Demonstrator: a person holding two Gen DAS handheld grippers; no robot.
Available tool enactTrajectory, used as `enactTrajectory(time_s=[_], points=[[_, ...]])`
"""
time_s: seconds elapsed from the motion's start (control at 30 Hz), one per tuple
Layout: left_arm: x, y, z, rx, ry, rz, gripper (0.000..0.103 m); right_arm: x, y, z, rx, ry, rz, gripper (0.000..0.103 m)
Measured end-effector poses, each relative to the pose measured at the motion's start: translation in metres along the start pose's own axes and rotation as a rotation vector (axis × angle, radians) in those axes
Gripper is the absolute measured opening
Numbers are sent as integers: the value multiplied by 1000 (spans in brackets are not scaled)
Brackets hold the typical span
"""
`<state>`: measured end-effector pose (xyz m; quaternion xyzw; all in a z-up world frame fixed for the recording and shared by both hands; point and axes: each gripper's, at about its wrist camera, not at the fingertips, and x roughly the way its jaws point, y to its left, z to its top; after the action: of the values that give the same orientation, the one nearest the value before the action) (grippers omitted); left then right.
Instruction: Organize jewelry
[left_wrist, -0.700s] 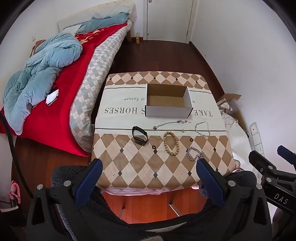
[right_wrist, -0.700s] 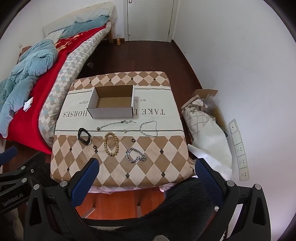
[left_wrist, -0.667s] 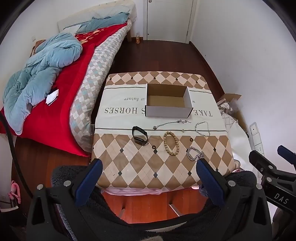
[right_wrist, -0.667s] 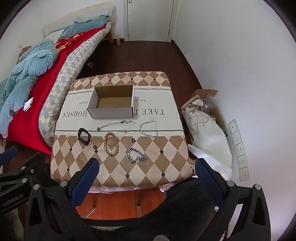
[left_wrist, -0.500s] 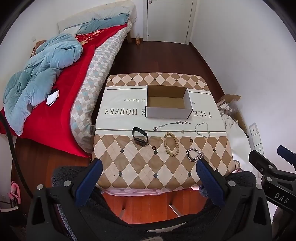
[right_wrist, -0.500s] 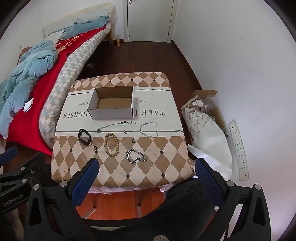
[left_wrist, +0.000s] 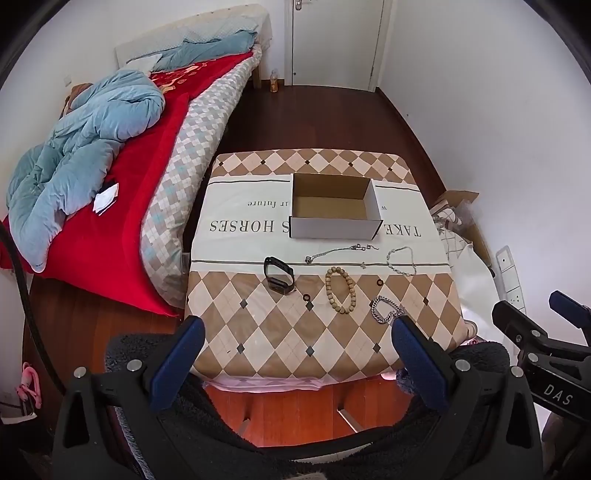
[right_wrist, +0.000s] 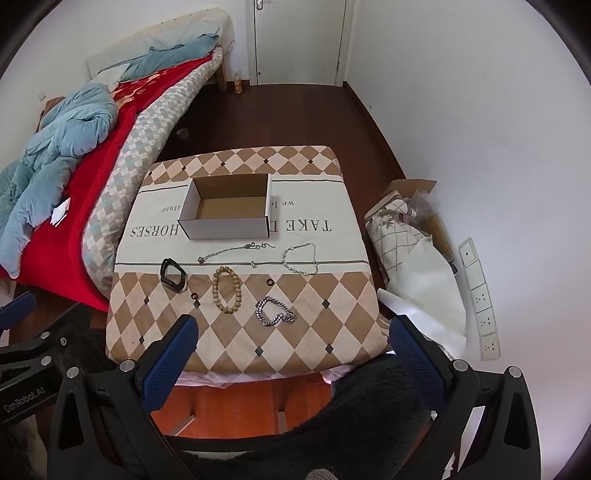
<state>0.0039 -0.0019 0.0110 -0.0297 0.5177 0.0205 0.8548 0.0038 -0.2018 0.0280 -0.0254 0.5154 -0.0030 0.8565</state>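
Note:
An empty open cardboard box (left_wrist: 334, 206) (right_wrist: 227, 210) stands on a checked table (left_wrist: 258, 332) (right_wrist: 314, 332). In front of it lie a black band (left_wrist: 279, 274) (right_wrist: 173, 275), a wooden bead bracelet (left_wrist: 340, 290) (right_wrist: 226, 290), a heavy silver chain bracelet (left_wrist: 386, 310) (right_wrist: 275, 312), a thin necklace (left_wrist: 340, 251) (right_wrist: 236, 251), a silver chain (left_wrist: 400, 260) (right_wrist: 300, 258) and two small black rings (left_wrist: 306, 297) (right_wrist: 270, 282). My left gripper (left_wrist: 295, 363) and right gripper (right_wrist: 291, 363) are open and empty, held back from the table's near edge.
A bed (left_wrist: 122, 155) with a red cover and blue duvet runs along the table's left side. A bag and cardboard (right_wrist: 406, 229) lie on the floor at the right by the wall. A door (left_wrist: 332, 40) is at the far end.
Both views have tilted slightly, so the table sits a little lower in frame. Nothing on the table has moved and both grippers stay open.

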Motion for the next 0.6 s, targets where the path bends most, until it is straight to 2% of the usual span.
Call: enactTrajectory(time_s=[0.6], points=[[-6,-2,-1,1,-12,1,103,-2,0,0,5,-4,7,103]])
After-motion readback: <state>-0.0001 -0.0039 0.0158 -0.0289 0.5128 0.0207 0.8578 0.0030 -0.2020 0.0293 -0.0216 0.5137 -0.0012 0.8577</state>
